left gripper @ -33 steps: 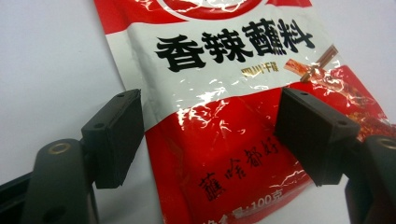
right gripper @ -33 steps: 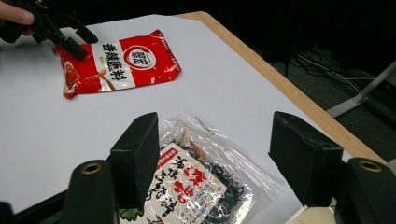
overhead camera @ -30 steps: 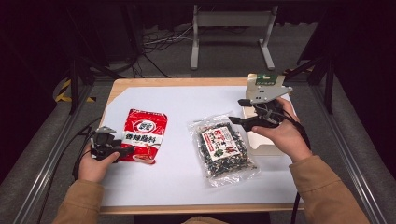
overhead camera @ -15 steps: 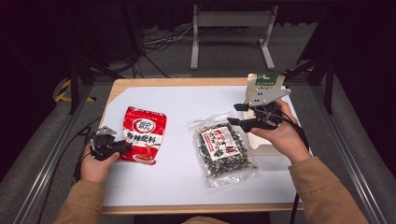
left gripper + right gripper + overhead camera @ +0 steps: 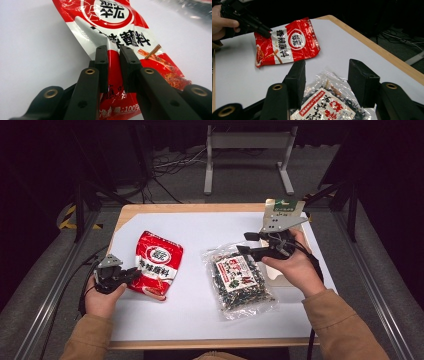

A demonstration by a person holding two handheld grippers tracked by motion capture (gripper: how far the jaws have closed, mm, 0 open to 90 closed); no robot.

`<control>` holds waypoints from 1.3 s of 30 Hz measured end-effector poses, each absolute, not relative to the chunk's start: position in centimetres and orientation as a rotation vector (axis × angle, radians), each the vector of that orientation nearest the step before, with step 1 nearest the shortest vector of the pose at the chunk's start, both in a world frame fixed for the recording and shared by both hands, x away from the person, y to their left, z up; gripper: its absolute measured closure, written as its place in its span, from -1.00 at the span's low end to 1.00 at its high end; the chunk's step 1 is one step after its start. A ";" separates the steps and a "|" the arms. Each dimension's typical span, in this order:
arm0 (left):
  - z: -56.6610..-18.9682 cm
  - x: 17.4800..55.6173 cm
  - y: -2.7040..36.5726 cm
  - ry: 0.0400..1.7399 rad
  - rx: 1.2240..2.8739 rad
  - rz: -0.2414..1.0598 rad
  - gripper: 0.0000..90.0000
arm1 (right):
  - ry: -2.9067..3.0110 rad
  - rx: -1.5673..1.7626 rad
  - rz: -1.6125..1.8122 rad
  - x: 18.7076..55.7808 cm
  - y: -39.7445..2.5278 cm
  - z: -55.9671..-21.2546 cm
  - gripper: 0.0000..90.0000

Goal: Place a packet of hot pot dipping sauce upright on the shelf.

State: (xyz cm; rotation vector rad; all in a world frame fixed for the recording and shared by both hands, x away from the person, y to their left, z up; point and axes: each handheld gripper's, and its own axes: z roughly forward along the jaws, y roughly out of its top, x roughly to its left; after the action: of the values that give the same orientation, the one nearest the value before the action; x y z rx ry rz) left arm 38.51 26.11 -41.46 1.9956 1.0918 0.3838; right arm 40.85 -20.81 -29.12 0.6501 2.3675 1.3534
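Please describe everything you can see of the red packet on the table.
The red packet is a flat glossy foil pouch with a white round logo, black Chinese characters and a food picture. It lies on the white table cover, left of the clear bag, apart from it. The left gripper pinches a raised fold at its edge.

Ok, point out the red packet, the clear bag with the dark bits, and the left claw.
red packet [image 5: 159, 256], high view, on its round white logo.
clear bag [image 5: 239, 282], high view, on its printed label.
left claw [image 5: 113, 53], left gripper view, midway between the tips pinching the packet.
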 end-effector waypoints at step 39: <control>-36.1 32.5 22.2 0.750 1.818 0.398 0.76 | 2.471 0.973 1.630 41.0 -14.4 -36.1 -0.19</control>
State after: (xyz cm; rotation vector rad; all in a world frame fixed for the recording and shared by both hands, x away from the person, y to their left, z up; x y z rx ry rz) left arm 32.53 22.23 -36.09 1.8182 0.7504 0.3975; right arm 40.96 -14.44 -36.09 0.9726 2.4706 1.6298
